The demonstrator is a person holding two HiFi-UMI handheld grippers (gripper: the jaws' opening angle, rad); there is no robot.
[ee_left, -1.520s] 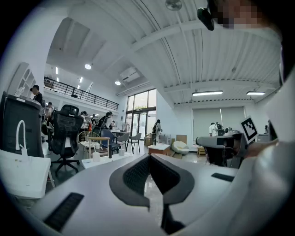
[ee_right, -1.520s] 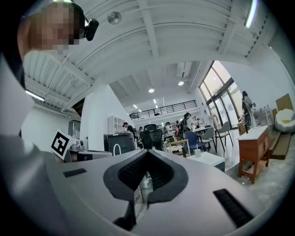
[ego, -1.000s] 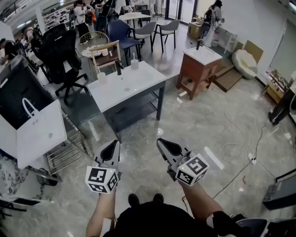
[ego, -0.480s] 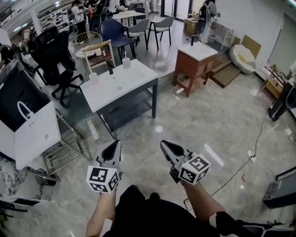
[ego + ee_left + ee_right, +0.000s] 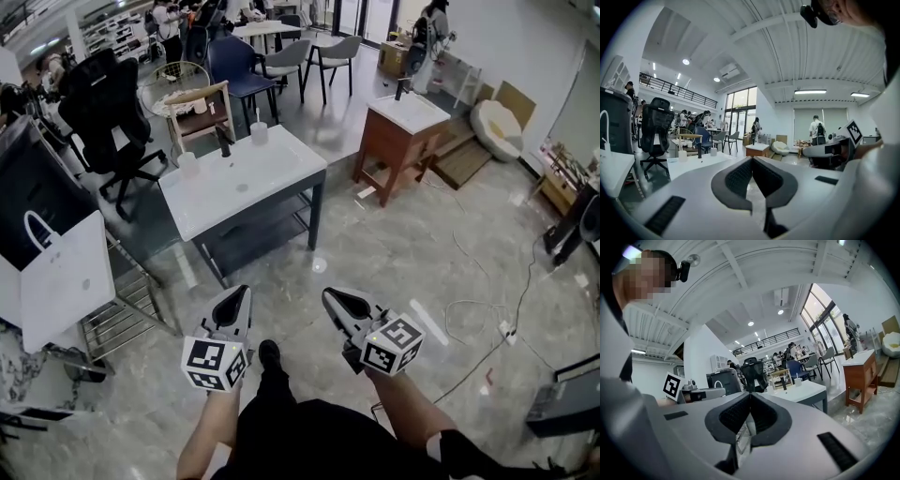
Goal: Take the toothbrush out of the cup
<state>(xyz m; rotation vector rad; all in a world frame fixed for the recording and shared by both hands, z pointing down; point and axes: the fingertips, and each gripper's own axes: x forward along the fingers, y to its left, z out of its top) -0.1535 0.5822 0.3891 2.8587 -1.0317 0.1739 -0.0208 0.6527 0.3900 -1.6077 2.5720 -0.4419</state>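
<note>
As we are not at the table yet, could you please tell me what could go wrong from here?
1. The left gripper and right gripper are both shut and empty; reaching in like that might tip a cup.
2. Two cups, the left cup and right cup, stand on the table; the toothbrush is too small to place, so the wrong one may be approached.
3. A cable lies on the floor to the right, a possible trip.
</note>
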